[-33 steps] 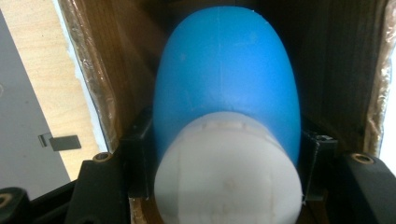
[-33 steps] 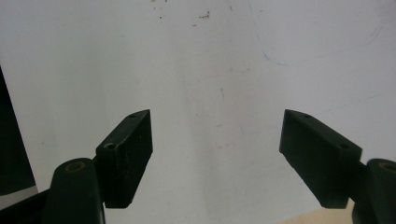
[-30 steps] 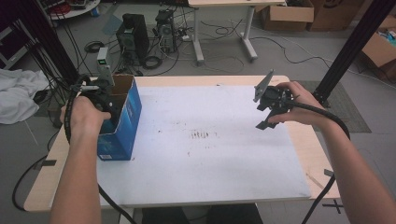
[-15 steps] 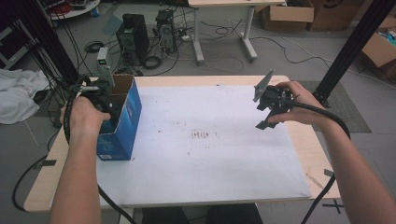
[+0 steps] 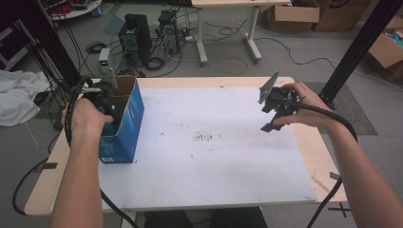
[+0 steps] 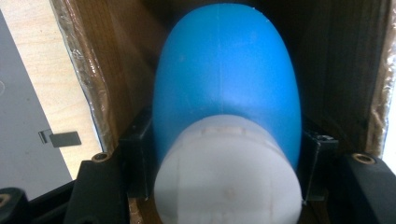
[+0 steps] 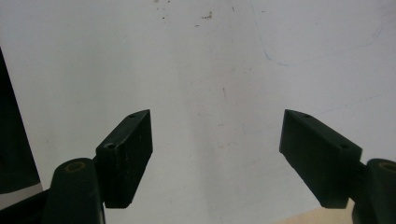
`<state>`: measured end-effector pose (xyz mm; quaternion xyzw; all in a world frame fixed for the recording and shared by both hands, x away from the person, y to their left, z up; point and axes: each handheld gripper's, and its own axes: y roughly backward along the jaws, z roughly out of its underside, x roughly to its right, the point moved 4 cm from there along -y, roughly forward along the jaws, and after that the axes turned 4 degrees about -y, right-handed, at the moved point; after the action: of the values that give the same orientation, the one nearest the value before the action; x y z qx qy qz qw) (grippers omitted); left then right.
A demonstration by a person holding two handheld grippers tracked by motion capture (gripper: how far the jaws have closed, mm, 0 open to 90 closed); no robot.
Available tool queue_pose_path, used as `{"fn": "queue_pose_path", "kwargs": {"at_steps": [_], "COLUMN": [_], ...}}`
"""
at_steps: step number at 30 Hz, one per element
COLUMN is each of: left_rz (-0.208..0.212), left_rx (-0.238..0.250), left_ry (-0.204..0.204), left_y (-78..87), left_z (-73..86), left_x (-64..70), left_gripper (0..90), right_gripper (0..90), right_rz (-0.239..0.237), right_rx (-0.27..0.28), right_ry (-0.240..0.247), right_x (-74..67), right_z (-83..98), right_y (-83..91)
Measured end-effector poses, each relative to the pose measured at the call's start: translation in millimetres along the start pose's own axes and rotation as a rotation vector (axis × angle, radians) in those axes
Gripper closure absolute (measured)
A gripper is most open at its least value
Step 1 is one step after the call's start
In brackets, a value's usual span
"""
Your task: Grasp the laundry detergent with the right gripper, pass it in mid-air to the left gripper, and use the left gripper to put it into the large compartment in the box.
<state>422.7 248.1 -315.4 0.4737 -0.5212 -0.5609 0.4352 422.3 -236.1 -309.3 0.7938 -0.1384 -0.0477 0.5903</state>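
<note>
Left gripper: clamped on the blue-and-white object, one black jaw pressed to each flank; sunk into the open top of the blue box in the high view.
Blue-and-white object: pinched between the left fingers, rounded blue body running away from the fingertips into the box, white rounded end nearest the camera, bulging past the pads on both sides.
Left fingers: spread just as wide as the object, in contact with it on both sides; no gap seen at either pad.
Blue box: cardboard, upright, top open; brown inner walls close around the left fingers on both sides, and beyond the fingertips.
Right gripper: jaws apart, nothing between them; held above the table, well apart from the box, seen at the right in the high view.
Right fingers: spread wide, pads bare, only the white sheet beyond the fingertips.
White sheet: flat on the table, faint dark specks past the right fingertips, a thin blue pen line off to one side.
Table: pale wood edge showing around the sheet; a sliver visible beside the left fingers, outside the box wall.
</note>
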Motion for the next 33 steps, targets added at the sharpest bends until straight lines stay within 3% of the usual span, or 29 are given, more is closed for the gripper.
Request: {"fn": "queue_pose_path", "kwargs": {"at_steps": [15,21,25,33], "left_rz": [-0.004,0.0,-0.02,-0.068], "left_rx": [-0.007,-0.01,-0.001,0.047], "left_ry": [-0.005,-0.013,-0.023,-0.065], "left_y": [0.1,-0.5,5.4,32.9], "left_z": [0.6,0.3,-0.2,1.6], "left_x": [0.2,2.9,3.7,2.8], "left_gripper": [37.0,30.5,26.2,19.9], "right_gripper": [25.5,25.5,25.5,25.5], "right_rz": [0.0,-0.001,-0.002,-0.002], "right_rx": [0.001,-0.003,-0.002,0.007], "right_ry": [-0.005,-0.003,-0.003,-0.011], "right_x": [0.3,-0.5,-0.3,-0.5], "right_z": [2.5,1.9,2.1,1.9], "right_y": [1.0,1.7,2.7,5.2]}}
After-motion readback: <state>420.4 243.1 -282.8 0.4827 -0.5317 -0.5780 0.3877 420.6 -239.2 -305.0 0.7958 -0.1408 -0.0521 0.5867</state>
